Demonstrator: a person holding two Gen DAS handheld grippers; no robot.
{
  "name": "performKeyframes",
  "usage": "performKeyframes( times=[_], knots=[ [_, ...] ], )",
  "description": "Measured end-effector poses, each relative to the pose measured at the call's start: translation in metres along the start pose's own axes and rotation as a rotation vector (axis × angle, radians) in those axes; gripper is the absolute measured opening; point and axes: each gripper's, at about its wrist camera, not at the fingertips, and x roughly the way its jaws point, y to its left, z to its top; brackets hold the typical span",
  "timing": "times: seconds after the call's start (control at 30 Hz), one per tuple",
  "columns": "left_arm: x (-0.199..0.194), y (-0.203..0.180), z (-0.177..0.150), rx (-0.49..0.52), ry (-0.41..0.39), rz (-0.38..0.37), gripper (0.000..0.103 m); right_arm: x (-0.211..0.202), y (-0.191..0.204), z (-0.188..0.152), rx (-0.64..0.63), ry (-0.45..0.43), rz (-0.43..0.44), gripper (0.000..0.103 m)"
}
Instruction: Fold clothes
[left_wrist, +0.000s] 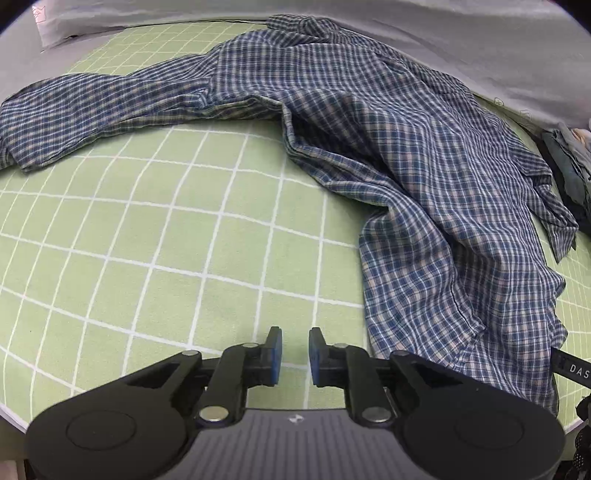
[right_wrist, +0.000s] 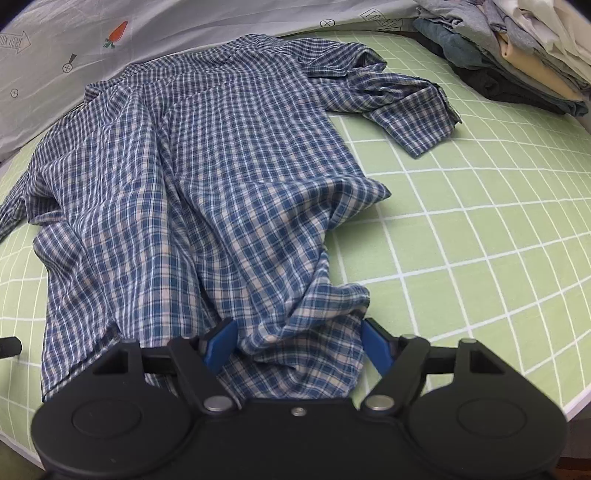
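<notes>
A blue and white plaid shirt (left_wrist: 388, 147) lies crumpled on a green grid mat (left_wrist: 147, 240), with one long sleeve stretched out to the left. My left gripper (left_wrist: 295, 354) hovers over bare mat just left of the shirt's hem. Its jaws stand a narrow gap apart with nothing between them. In the right wrist view the shirt (right_wrist: 221, 166) runs away from me, its other sleeve bent off to the upper right. My right gripper (right_wrist: 299, 347) is at the near hem with its jaws wide. A bunched fold of the hem lies loosely between the blue pads (right_wrist: 221, 343).
A stack of folded clothes (right_wrist: 517, 55) sits at the mat's far right corner, also seen as the dark pile (left_wrist: 569, 166). A grey printed sheet (right_wrist: 55, 55) lies beyond the mat (right_wrist: 461, 240). The mat's near edge runs just under both grippers.
</notes>
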Motion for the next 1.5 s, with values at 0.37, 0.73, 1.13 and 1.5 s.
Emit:
performKeyframes(
  times=[0.37, 0.73, 1.13, 1.5],
  knots=[
    [0.011, -0.111, -0.004, 0.427, -0.036, -0.130, 0.048, 0.001, -0.021, -0.018, -0.019, 0.038, -0.047, 0.103],
    [0.037, -0.153, -0.021, 0.618, -0.036, -0.066, 0.033, 0.005, -0.024, -0.015, -0.103, 0.034, -0.008, 0.103],
    [-0.004, -0.035, -0.010, 0.124, -0.136, 0.131, 0.004, 0.009, -0.020, -0.006, -0.065, 0.032, -0.029, 0.103],
    [-0.044, 0.116, -0.088, -0.382, -0.103, 0.293, 0.004, 0.009, -0.007, -0.011, -0.007, 0.038, -0.057, 0.103]
  ],
)
